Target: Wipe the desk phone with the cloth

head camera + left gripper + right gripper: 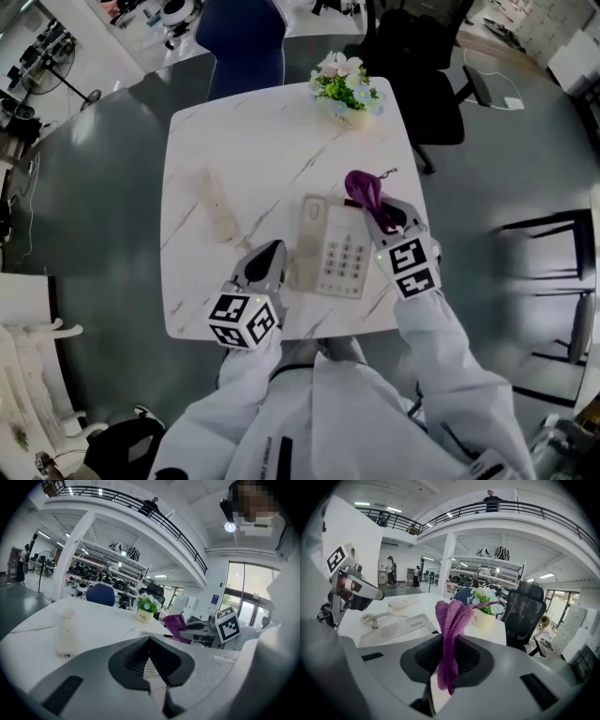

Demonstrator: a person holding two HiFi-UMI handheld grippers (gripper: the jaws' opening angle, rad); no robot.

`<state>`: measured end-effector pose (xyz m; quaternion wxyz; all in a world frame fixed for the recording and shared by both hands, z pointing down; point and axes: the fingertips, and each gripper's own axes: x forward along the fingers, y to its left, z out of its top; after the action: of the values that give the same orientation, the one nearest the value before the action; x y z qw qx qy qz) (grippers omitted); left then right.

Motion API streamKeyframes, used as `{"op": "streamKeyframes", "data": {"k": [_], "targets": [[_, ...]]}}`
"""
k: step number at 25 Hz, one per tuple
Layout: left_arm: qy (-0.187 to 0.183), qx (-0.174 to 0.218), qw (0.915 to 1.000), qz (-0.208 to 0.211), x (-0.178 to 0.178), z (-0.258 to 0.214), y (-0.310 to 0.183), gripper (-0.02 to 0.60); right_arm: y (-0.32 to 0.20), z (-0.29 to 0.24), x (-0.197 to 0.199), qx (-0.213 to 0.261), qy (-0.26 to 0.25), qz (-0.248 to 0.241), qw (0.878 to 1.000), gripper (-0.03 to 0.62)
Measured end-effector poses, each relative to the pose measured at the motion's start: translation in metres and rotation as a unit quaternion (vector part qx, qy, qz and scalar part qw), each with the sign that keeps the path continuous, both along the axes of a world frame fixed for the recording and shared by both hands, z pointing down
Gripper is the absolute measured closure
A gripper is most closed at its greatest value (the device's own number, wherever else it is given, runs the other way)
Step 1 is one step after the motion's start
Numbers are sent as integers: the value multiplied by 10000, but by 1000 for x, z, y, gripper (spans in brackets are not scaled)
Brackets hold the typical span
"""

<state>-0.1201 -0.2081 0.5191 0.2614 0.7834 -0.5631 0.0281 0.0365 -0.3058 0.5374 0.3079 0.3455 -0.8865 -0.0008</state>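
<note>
A cream desk phone [333,248] lies on the white marble table [244,141], its cradle empty. Its handset [214,204] rests on the table to the left, also seen as a handset [403,603] with a coiled cord [375,617]. My right gripper [389,220] sits at the phone's far right corner, shut on a purple cloth [366,192]. That cloth [450,620] stands folded up out of the right gripper [449,639]. My left gripper [267,267] is shut and holds nothing, just left of the phone's edge; nothing is between the jaws of the left gripper [150,641].
A small flower pot [349,89] stands at the table's far edge. A blue chair [242,42] and a black office chair [417,66] stand behind the table. The table's front edge [281,333] is close to the person's body.
</note>
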Motion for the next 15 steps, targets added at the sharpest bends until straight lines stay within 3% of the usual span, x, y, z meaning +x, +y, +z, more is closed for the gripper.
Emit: {"op": "streamKeyframes", "data": {"k": [15], "targets": [[76,-34,10000,45,6,4,11,584,23,20,-9,-142,512,-372,9979,551]]}}
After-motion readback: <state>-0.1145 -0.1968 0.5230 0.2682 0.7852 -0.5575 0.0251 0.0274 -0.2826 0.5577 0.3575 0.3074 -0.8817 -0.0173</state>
